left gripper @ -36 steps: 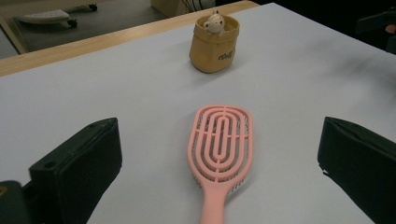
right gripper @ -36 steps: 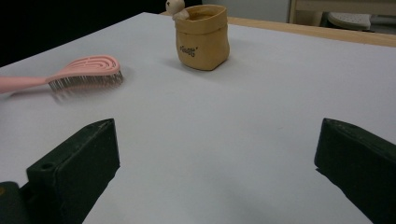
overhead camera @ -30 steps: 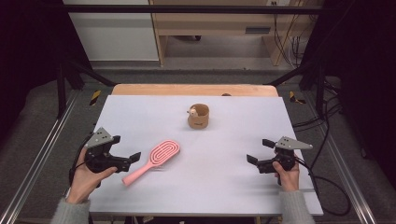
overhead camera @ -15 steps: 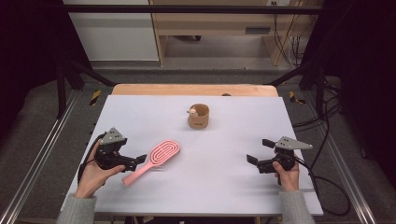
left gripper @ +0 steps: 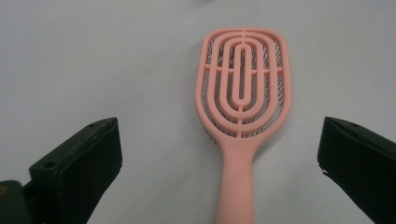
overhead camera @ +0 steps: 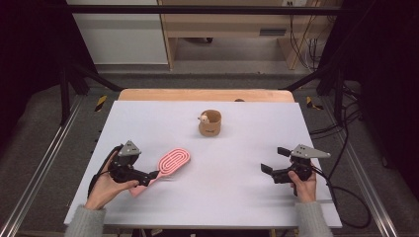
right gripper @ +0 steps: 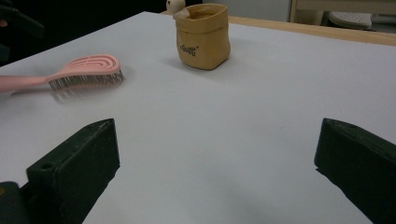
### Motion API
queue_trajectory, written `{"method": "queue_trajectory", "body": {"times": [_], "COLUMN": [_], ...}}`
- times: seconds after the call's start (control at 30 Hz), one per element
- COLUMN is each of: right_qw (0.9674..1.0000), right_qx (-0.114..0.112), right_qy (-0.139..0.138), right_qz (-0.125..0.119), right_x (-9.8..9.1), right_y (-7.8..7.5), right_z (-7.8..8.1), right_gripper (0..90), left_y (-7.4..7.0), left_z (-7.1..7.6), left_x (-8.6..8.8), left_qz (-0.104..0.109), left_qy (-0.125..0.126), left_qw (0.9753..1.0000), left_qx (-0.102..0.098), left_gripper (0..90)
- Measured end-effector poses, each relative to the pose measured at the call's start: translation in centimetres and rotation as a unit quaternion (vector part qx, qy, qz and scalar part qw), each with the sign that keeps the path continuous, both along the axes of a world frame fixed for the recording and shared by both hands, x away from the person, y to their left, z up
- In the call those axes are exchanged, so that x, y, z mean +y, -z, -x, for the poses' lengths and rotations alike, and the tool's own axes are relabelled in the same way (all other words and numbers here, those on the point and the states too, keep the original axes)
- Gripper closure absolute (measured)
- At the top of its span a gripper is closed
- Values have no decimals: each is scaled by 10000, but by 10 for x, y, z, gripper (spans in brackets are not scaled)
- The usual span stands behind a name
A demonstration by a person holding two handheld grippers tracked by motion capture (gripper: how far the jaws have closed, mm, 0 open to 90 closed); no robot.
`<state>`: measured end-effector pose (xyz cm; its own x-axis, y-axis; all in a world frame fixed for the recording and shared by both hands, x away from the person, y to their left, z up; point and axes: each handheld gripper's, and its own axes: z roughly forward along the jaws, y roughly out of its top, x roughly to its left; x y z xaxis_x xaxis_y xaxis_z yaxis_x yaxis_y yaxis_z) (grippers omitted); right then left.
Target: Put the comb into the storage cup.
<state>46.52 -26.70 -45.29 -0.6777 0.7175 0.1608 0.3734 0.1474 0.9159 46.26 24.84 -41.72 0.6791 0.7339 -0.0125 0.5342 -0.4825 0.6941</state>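
**Two claws, one pink brush**

Two black claws are over the white table (overhead camera: 237, 197). The left claw (overhead camera: 148, 177) is spread wide. The pink plastic hairbrush with the loopy oval head (overhead camera: 168, 165) lies flat on the table, bristles down. In the left gripper view the brush's handle runs up the middle between the two jaws, and the head (left gripper: 243, 84) lies past the jaw tips. There is bare table on both sides of the handle, so the jaws are not touching it. In the high view the claw's tips sit right at the handle end of the brush.

The small tan cup with a little bear on its rim (overhead camera: 210, 123) stands upright, well beyond the brush's head and off to the right of it.

The right claw (overhead camera: 274, 160) is far to the right of the brush. It is spread wide too, with nothing between its jaws. In the right gripper view the brush (right gripper: 79, 72) lies to the left of the cup (right gripper: 203, 36).
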Motion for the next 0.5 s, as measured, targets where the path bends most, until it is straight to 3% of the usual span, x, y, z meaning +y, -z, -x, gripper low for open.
{"method": "queue_trajectory", "body": {"times": [0.5], "right_qw": [10000], "right_qx": [8], "right_qy": [4], "right_qz": [7], "right_x": [0], "right_y": [0], "right_z": [0], "right_gripper": [4], "left_y": [12], "left_z": [-1], "left_x": [-7], "left_qz": [-232], "left_qy": [59], "left_qw": [9995], "left_qx": [198], "left_gripper": [6]}}
